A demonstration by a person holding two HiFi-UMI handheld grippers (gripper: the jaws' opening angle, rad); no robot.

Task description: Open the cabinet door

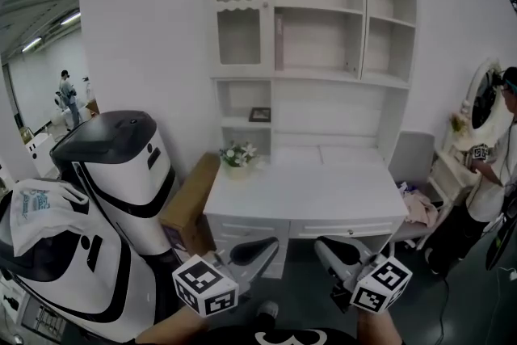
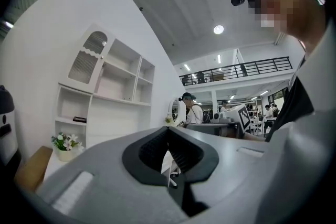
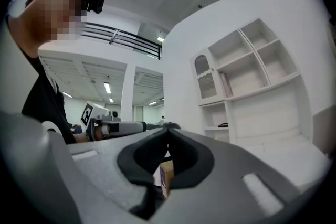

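A tall white hutch stands on a white desk (image 1: 307,194) against the wall. Its cabinet door (image 1: 238,4) is at the upper left, with an arched grille on top and a small knob (image 1: 266,5) on its right edge; it is closed. The door also shows in the left gripper view (image 2: 90,63) and the right gripper view (image 3: 203,78). Both grippers hang low in front of the desk, far below the door. My left gripper (image 1: 257,250) (image 2: 169,128) is shut on nothing. My right gripper (image 1: 333,250) (image 3: 168,131) has its jaws together, also holding nothing.
A white-and-black machine (image 1: 121,166) fills the left side. A cardboard box (image 1: 190,202) leans beside the desk, and a flower pot (image 1: 237,157) sits on the desk's left corner. At the right are a chair with cloth (image 1: 416,206) and a person (image 1: 493,174).
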